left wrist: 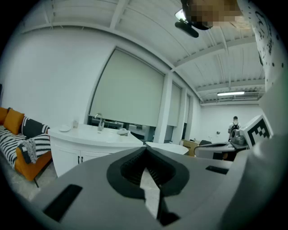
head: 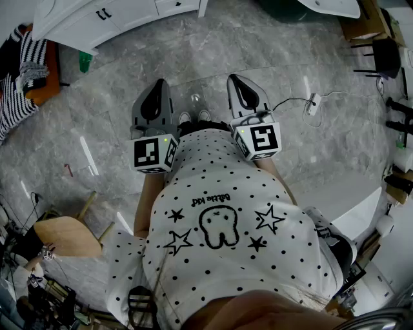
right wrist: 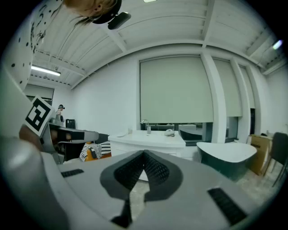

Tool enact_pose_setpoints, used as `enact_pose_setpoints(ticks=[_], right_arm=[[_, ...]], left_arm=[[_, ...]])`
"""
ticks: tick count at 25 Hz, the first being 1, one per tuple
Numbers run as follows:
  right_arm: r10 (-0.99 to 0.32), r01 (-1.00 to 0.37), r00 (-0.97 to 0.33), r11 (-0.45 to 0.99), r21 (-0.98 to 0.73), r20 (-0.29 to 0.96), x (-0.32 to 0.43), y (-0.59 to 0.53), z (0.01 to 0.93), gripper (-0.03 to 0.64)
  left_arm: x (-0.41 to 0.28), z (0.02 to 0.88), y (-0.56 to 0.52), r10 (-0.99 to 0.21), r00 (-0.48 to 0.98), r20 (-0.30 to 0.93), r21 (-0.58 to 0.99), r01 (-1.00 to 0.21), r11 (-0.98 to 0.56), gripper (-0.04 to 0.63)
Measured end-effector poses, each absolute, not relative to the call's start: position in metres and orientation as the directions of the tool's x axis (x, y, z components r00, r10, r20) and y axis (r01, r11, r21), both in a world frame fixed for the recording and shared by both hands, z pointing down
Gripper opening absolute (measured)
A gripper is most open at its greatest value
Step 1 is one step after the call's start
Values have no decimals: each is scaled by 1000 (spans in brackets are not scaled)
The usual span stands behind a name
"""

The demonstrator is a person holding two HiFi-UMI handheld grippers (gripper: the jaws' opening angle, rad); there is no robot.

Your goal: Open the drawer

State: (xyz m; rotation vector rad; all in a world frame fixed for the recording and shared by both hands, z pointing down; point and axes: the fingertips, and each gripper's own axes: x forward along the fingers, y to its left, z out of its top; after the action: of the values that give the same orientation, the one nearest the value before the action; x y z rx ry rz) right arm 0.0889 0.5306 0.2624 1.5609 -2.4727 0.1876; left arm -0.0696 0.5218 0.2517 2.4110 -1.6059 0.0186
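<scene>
The white curved cabinet with black handles [head: 119,18], the piece that would carry the drawer, stood with its fronts shut. It was well ahead of both tools across the grey marble floor [head: 193,58]. The left gripper [head: 157,85] and the right gripper [head: 236,80] hung side by side and apart from it. Each had its jaws pressed together on nothing. An orange sofa with striped cushions [head: 26,71] sat to the cabinet's left.
</scene>
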Motion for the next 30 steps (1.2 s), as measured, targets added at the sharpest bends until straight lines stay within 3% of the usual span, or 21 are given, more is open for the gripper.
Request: enact_pose_setpoints(ticks=[23,30], right_arm=[[-868,-893,-438,449,-8,232,85,528,263,14],[-866,-894,-437,447,-14,243,129,502,269,15]], left_arm=[[-75,250,521,-916,380,128,199,-915,-351,5],[-44,247,493,-926,364,100,207,-918,-338,5]])
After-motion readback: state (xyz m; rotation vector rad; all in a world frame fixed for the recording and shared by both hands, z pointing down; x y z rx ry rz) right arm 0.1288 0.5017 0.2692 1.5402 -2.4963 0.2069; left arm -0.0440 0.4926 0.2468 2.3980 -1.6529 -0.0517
